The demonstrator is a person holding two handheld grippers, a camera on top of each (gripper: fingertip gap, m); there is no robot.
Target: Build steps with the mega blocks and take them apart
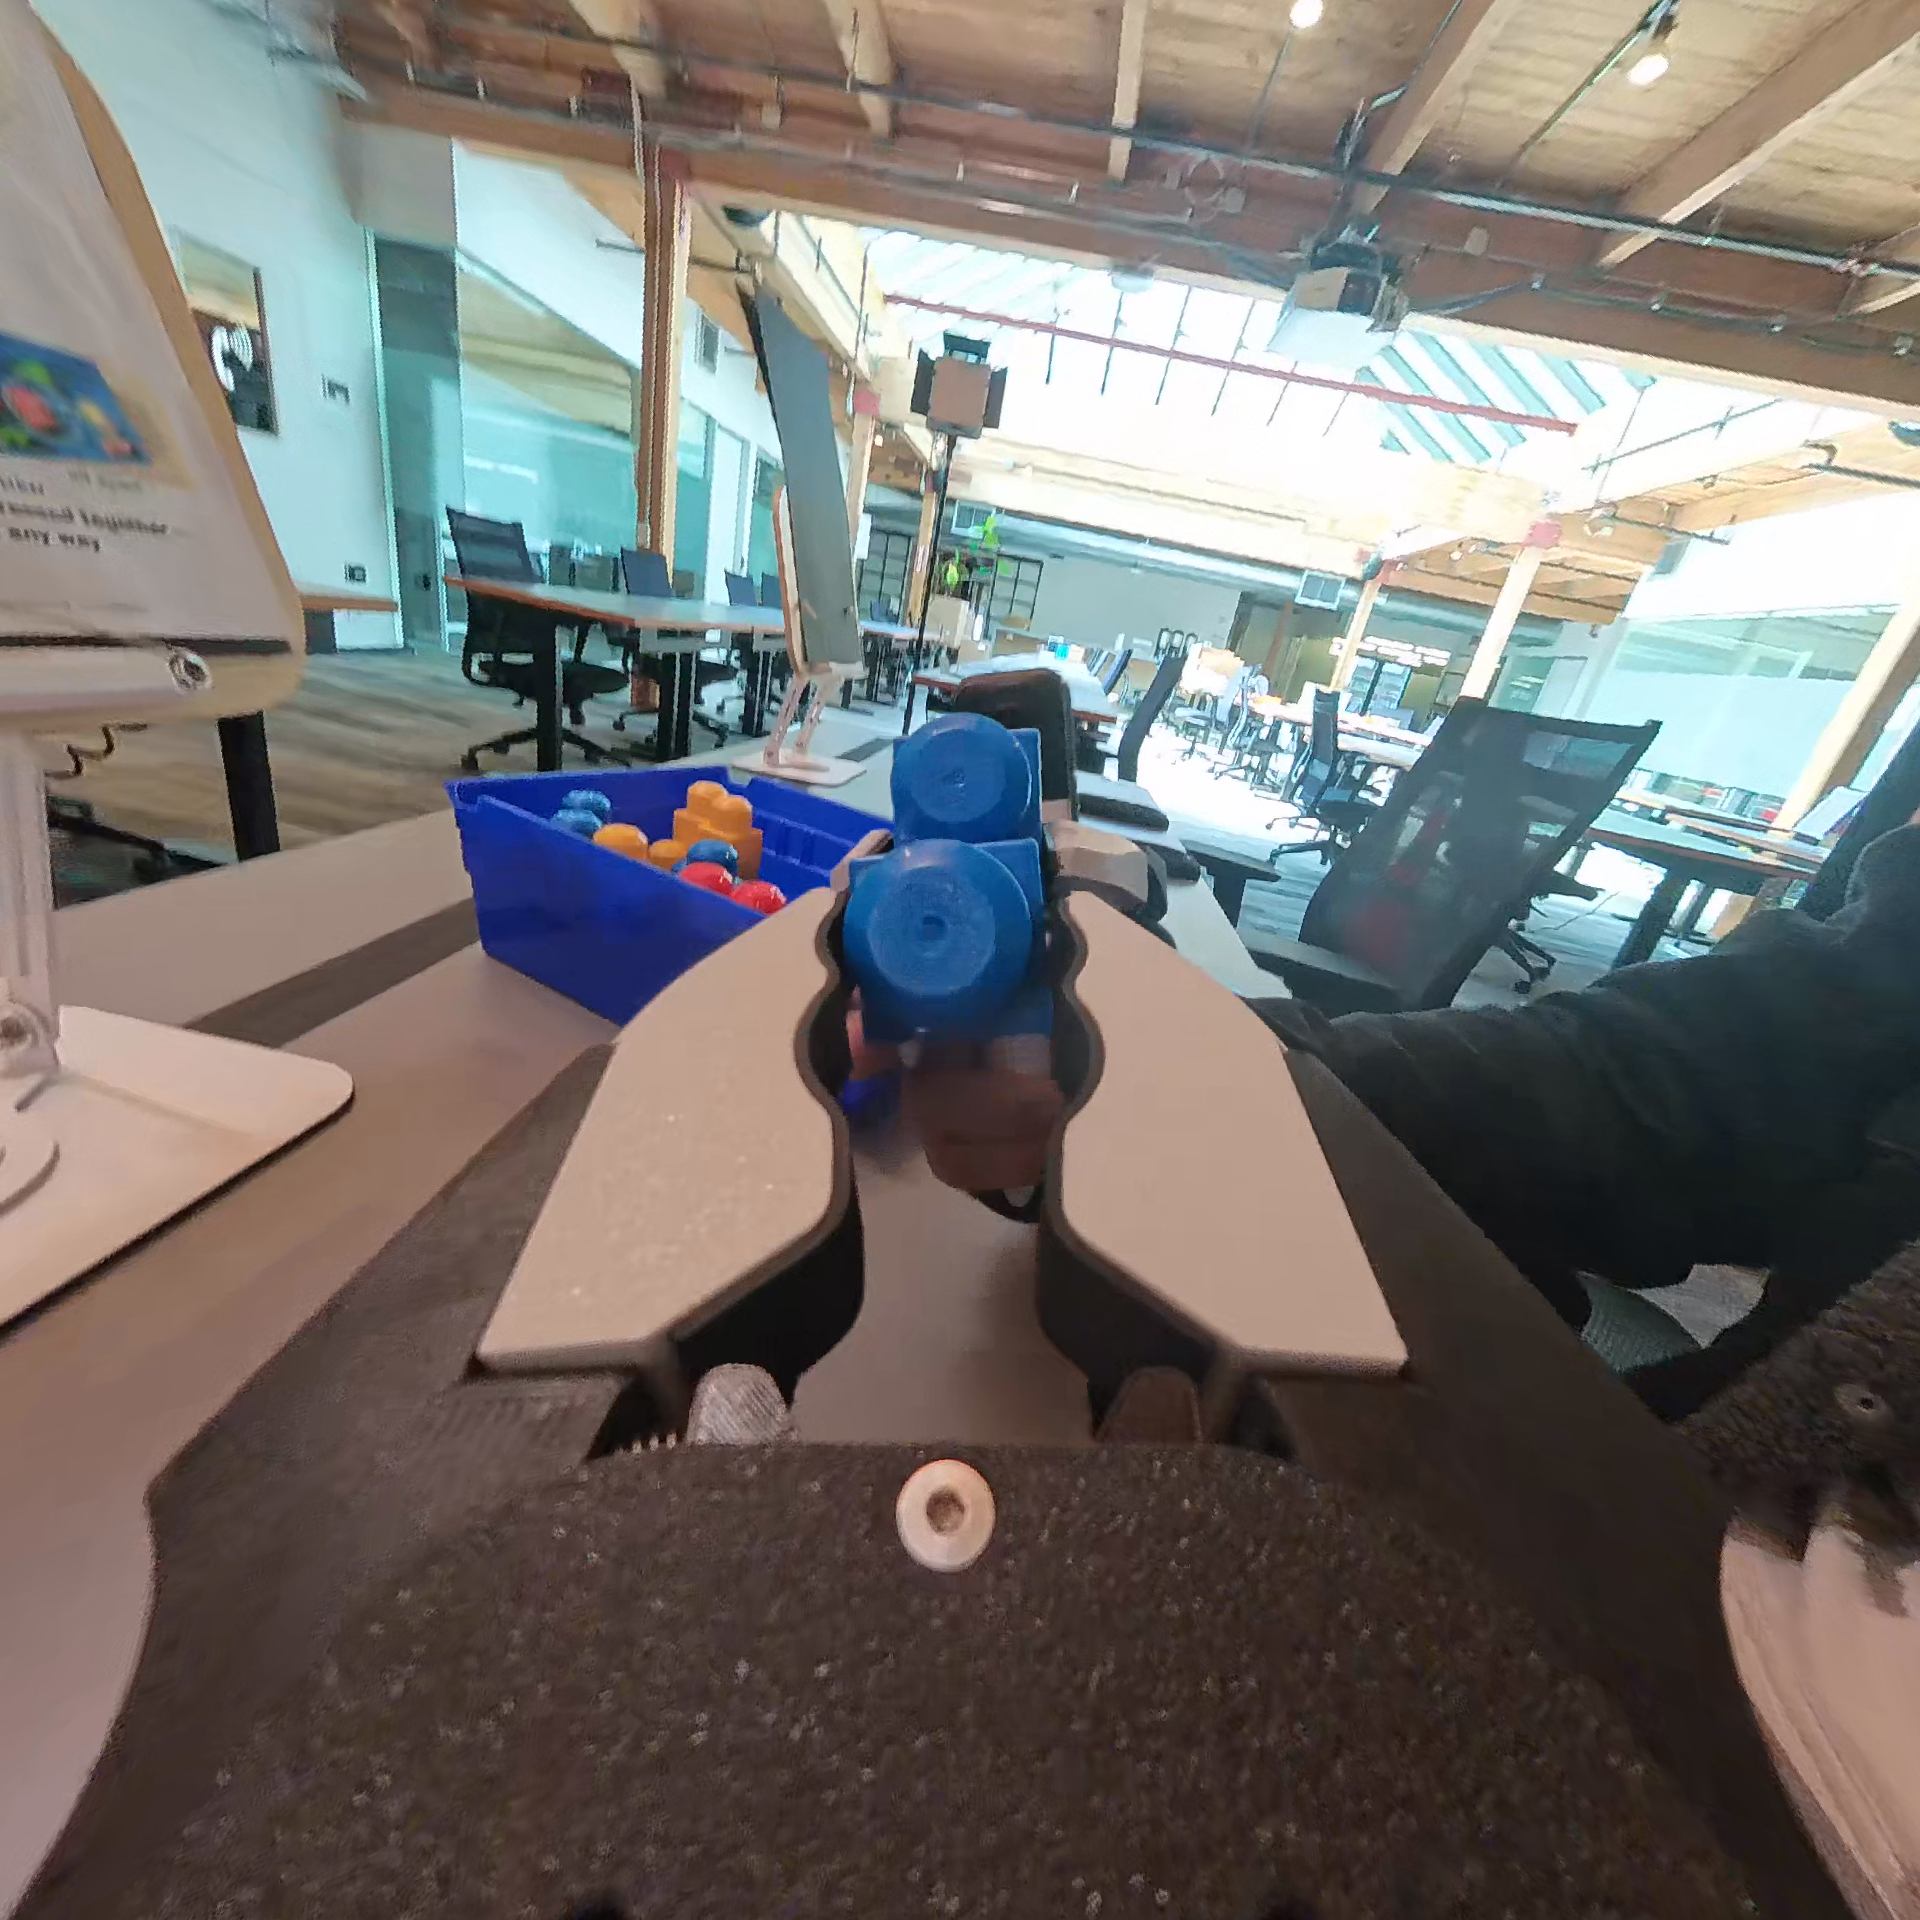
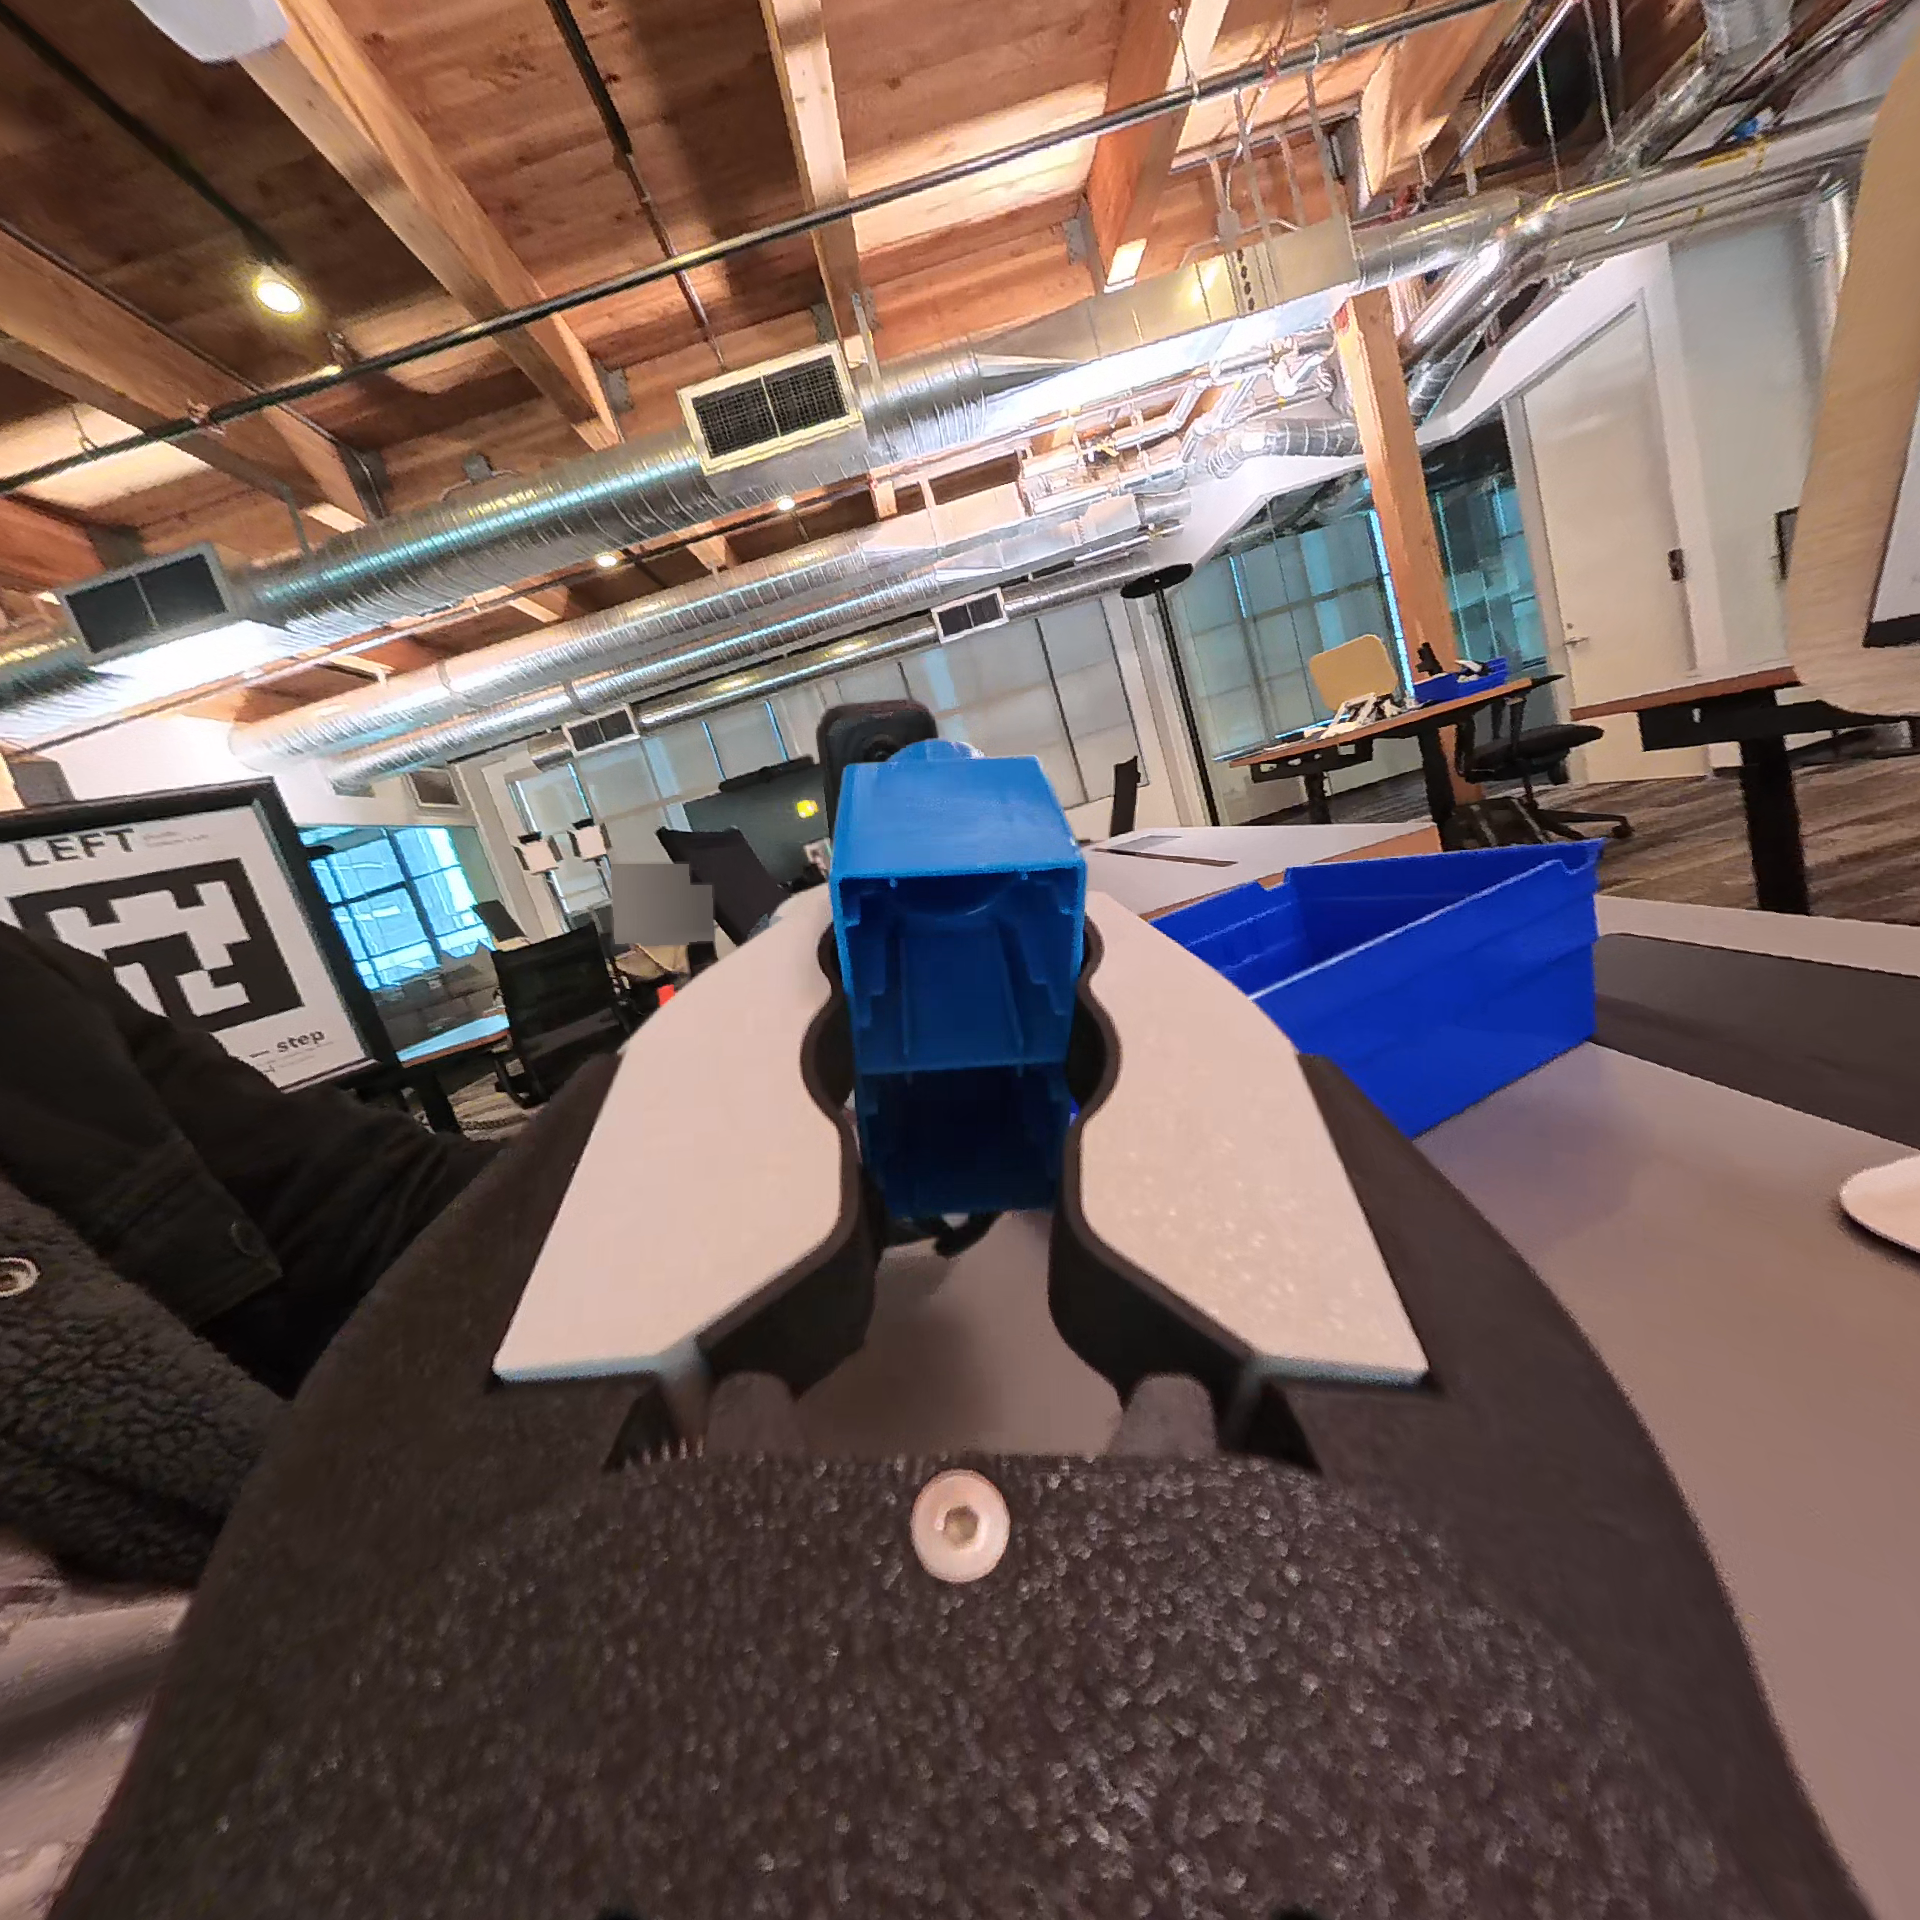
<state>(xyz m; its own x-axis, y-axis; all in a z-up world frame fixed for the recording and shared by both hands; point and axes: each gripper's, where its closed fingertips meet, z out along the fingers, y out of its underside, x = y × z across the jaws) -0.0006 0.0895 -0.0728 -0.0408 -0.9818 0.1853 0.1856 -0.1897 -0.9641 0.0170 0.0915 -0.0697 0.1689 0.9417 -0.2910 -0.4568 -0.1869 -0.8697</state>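
Note:
My left gripper (image 1: 940, 920) is shut on a blue mega block (image 1: 935, 914) whose two round studs face the camera. Just behind it the grey fingertips of the right gripper (image 1: 1107, 862) show. In the right wrist view my right gripper (image 2: 956, 935) is shut on a blue block (image 2: 956, 987) whose hollow underside faces the camera. The two grippers face each other above the grey table (image 1: 312, 1195). I cannot tell whether they hold one block or two joined ones.
A blue bin (image 1: 582, 920) with orange (image 1: 717, 821), red (image 1: 727, 883) and blue blocks stands behind on the left; it also shows in the right wrist view (image 2: 1434, 997). A white stand base (image 1: 156, 1122) is at the left. A person's dark sleeve (image 1: 1610, 1122) is at the right. The grippers are tip to tip, or close to it.

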